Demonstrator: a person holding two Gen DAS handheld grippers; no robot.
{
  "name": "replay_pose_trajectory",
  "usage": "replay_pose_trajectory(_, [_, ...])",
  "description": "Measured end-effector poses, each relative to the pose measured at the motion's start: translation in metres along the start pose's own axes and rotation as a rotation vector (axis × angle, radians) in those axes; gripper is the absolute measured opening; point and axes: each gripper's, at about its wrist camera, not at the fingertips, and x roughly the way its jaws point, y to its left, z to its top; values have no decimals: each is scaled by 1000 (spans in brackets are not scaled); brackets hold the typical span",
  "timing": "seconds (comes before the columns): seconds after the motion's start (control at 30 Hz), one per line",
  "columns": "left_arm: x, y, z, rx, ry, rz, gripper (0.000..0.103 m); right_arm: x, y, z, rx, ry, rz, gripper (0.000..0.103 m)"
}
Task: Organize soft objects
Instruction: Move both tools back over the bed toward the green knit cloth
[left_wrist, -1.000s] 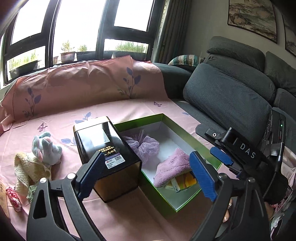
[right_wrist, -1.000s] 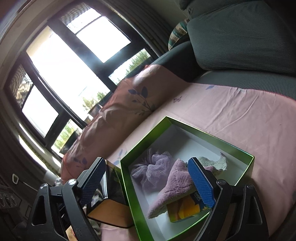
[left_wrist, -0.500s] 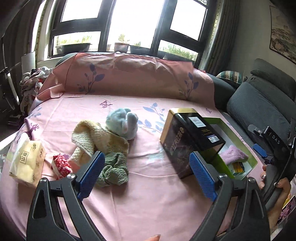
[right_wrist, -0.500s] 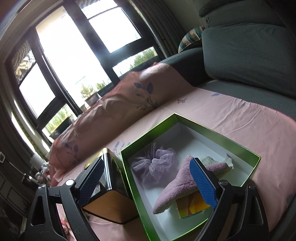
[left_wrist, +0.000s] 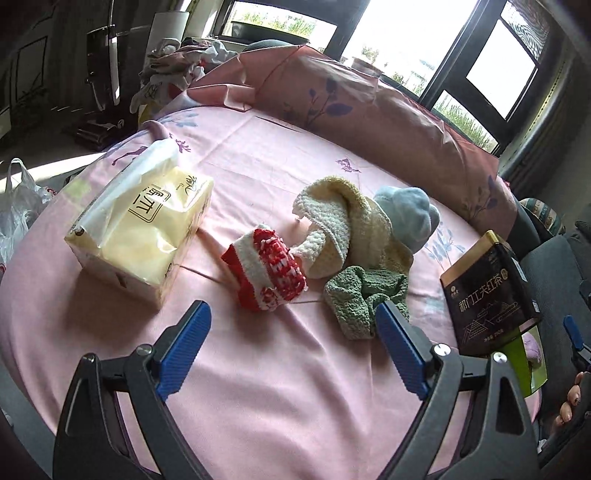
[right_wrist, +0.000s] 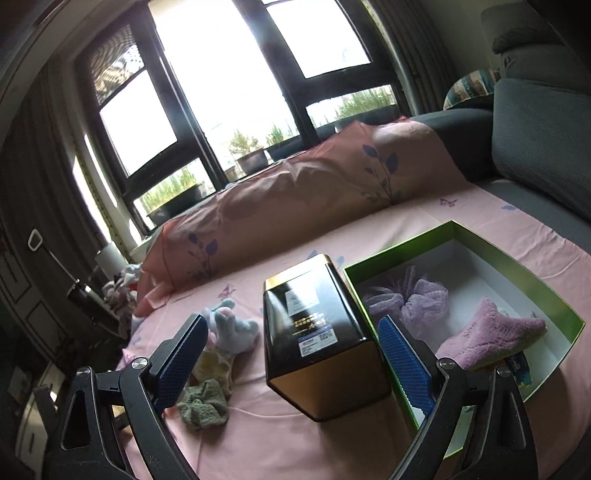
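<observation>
Left gripper (left_wrist: 291, 343) empty, fingers wide apart and closing slightly, hovering near the red-and-white knit (left_wrist: 267, 271) on the pink bed sheet (left_wrist: 295, 387). Right gripper (right_wrist: 291, 363) empty, fingers apart. Best: descend straddling the knit's middle, pinch deep, then carry it right to the green box (right_wrist: 535, 288).
</observation>
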Motion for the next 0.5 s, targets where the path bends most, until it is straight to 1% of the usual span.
replay_pose_trajectory(0.07, [3,2,-1,-2,21,-8,88,7,23,-6,-39,29,37,94])
replay_pose_trajectory(0.13, [5,1,-3,11,44,-20,85,16,47,-15,-87,72,94,94])
replay_pose_trajectory(0.2, [4,-1,-3,27,47,-19,84,29,71,-25,-132,132,150,94])
replay_pose_trajectory(0.27, [4,-1,-4,35,48,-14,83,44,92,-38,-168,197,173,94])
replay_pose_trajectory(0.3, [5,0,-4,34,54,-11,83,52,100,-45,-186,222,182,94])
replay_pose_trajectory(0.4, [8,2,-5,35,71,8,77,77,118,-66,-235,296,189,94])
replay_pose_trajectory(0.5, [6,4,-5,36,62,31,74,108,123,-84,-226,339,131,94])
